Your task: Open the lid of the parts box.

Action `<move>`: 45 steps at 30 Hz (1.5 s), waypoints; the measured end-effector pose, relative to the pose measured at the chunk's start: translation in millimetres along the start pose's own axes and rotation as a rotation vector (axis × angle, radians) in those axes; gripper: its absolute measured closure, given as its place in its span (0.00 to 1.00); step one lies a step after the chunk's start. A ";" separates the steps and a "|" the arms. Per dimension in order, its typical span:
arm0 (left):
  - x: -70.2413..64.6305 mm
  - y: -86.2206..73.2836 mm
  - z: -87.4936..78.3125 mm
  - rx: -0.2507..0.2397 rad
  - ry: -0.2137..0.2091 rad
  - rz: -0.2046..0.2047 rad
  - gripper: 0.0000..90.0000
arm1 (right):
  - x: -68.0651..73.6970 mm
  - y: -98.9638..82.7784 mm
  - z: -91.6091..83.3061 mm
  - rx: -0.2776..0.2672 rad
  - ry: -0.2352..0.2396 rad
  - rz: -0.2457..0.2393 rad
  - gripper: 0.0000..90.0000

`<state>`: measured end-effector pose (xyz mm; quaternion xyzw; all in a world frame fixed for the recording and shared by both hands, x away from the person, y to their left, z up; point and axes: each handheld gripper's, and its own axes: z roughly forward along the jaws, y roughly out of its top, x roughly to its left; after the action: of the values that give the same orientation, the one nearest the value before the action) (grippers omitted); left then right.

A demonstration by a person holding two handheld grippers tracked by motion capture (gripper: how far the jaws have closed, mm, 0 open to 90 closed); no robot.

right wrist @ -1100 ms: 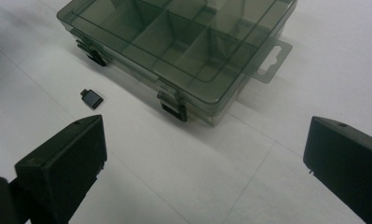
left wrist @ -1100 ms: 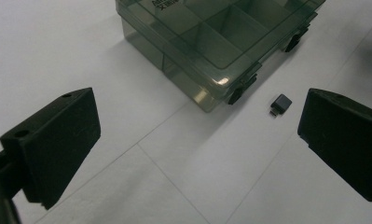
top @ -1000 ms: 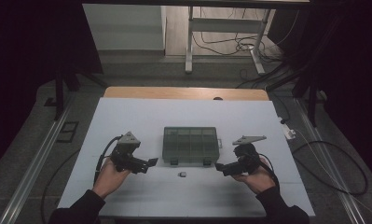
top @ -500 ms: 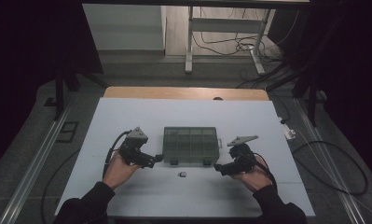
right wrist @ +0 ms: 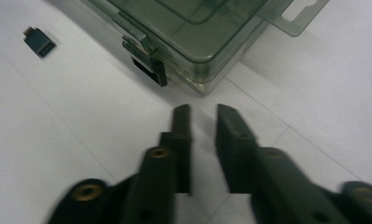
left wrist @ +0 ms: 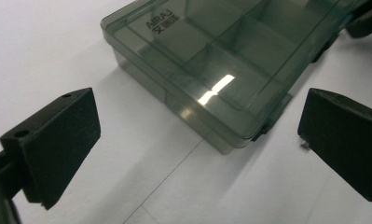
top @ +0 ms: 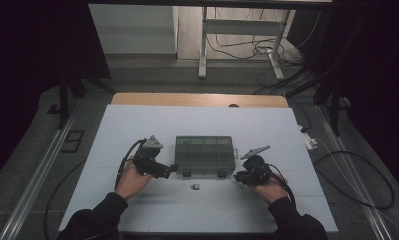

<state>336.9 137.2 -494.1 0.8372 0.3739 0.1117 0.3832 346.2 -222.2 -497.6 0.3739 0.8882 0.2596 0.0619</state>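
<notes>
A smoky clear compartment box [top: 205, 155] lies shut in the middle of the white table top [top: 137, 125]. My left gripper [top: 171, 170] is at its front left corner, jaws wide open. In the left gripper view the box [left wrist: 221, 60] corner lies between the open left gripper [left wrist: 197, 116] jaws, untouched. My right gripper [top: 238, 176] is low at the box's front right corner. Its jaws have just been closing; the right gripper [right wrist: 202, 112] stands almost shut with nothing between, short of the box [right wrist: 197, 28] and its dark latch [right wrist: 151, 70].
A small dark block [top: 196, 187] lies on the table in front of the box, also seen as the small dark block [right wrist: 39, 42] in the right gripper view. Cables trail from both grippers. A wooden strip [top: 197, 100] edges the table's far side.
The left gripper has slid right toward the box's corner. The right gripper has sunk toward the table and its jaws have closed from wide open to nearly together.
</notes>
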 end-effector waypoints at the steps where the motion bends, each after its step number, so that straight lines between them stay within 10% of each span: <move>1: -1.0 -0.3 0.8 0.005 0.007 0.007 0.00 | -0.4 0.2 1.2 0.003 0.004 -0.003 0.95; 45: 0.0 -7.4 -7.4 0.011 -0.054 -0.031 0.00 | -1.8 2.1 -12.1 -0.119 0.010 0.002 0.99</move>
<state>329.5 144.5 -494.4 0.8360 0.3770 0.0810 0.3903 345.2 -227.2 -486.3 0.3694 0.8711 0.3138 0.0791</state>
